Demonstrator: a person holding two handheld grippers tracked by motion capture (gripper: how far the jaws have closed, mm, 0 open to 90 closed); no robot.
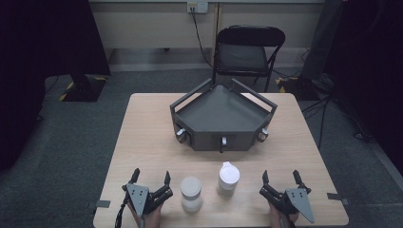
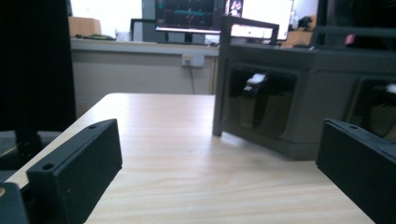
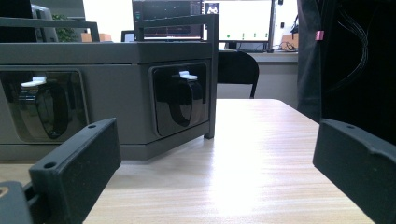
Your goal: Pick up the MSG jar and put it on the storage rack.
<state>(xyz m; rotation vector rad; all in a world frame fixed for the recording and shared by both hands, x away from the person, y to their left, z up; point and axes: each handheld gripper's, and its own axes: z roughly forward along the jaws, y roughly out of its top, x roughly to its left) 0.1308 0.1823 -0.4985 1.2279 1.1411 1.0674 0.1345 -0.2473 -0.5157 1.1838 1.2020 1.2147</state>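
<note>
Two white lidded jars stand near the table's front edge: one (image 1: 191, 192) left of centre, one (image 1: 228, 176) right of it and slightly farther back. My left gripper (image 1: 151, 177) rests open at the front left, just left of the first jar. My right gripper (image 1: 281, 176) rests open at the front right, apart from the second jar. A dark grey angular tray unit (image 1: 221, 114) with railings sits mid-table; its front faces hold recessed dispensers with white tabs (image 2: 255, 79) (image 3: 187, 74). In both gripper views the black jaws stand wide apart with only bare tabletop between them.
The light wooden table (image 1: 142, 142) has bare room left and right of the tray unit. A black folding chair (image 1: 246, 52) stands behind the table. Dark curtains flank the room; a wall socket (image 1: 196, 6) and cable are at the back.
</note>
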